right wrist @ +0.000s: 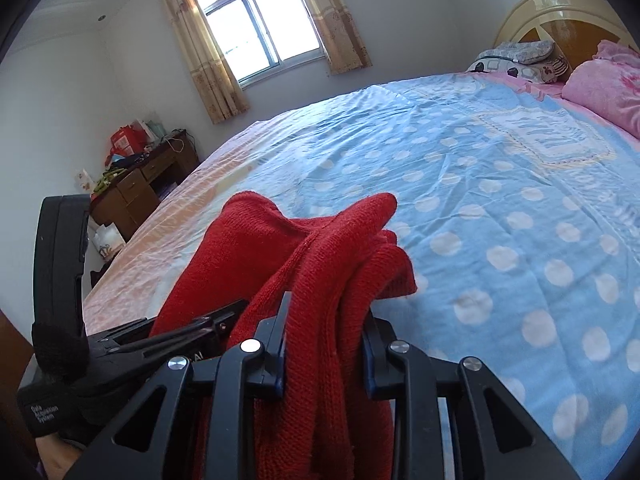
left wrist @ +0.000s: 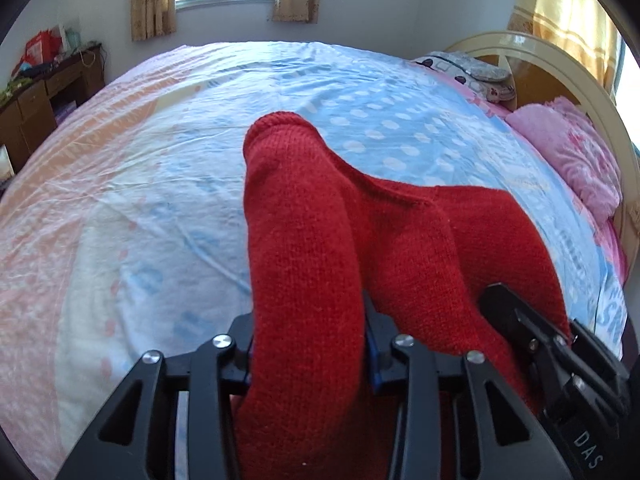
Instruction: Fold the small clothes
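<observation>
A red knitted garment (left wrist: 304, 220) hangs bunched over the bed, lifted off the sheet. My left gripper (left wrist: 310, 344) is shut on one thick fold of it, with the knit filling the gap between the pads. In the right wrist view the same red garment (right wrist: 320, 248) is gathered in several folds, and my right gripper (right wrist: 326, 344) is shut on them. The two grippers sit close side by side: the right gripper's body (left wrist: 540, 340) shows at the left view's lower right, and the left gripper's body (right wrist: 160, 340) at the right view's lower left. The garment's lower part is hidden.
A wide bed with a blue dotted and pink sheet (left wrist: 360, 120) (right wrist: 500, 220) lies below and ahead. Pink pillows (left wrist: 572, 152) (right wrist: 608, 88) and a cream headboard (left wrist: 560, 64) are at the right. A cluttered wooden desk (left wrist: 36, 100) (right wrist: 140, 188) stands at the left wall.
</observation>
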The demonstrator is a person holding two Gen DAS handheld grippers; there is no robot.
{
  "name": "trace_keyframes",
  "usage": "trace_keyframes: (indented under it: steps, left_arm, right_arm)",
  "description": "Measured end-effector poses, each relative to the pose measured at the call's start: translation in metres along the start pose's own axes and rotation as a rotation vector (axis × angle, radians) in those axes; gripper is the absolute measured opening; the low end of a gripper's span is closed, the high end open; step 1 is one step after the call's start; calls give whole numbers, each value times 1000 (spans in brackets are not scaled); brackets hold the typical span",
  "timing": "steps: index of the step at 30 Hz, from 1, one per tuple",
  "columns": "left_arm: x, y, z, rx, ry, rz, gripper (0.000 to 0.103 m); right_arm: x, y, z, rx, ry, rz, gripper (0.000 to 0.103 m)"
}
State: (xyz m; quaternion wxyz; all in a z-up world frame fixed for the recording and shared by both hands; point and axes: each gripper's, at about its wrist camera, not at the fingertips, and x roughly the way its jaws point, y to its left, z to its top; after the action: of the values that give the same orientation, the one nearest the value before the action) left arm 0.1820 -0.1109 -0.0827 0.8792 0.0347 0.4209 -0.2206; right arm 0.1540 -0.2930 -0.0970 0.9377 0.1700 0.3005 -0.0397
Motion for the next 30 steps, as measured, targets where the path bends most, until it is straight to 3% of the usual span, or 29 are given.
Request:
trace_keyframes:
  steps: [6, 11, 30]
  left_arm:
    - [-23, -2, -17, -35, -5, -17, 41]
    - [-37, -2, -26, -18, -34, 25, 41]
    - [-77, 66, -46, -141, -98, 134, 40]
  right_arm:
    - [-33, 5, -18, -20, -16, -7, 28]
    - [-46, 17, -26, -58, -28, -10, 28]
    - [-42, 99, -36, -160, -6, 111, 28]
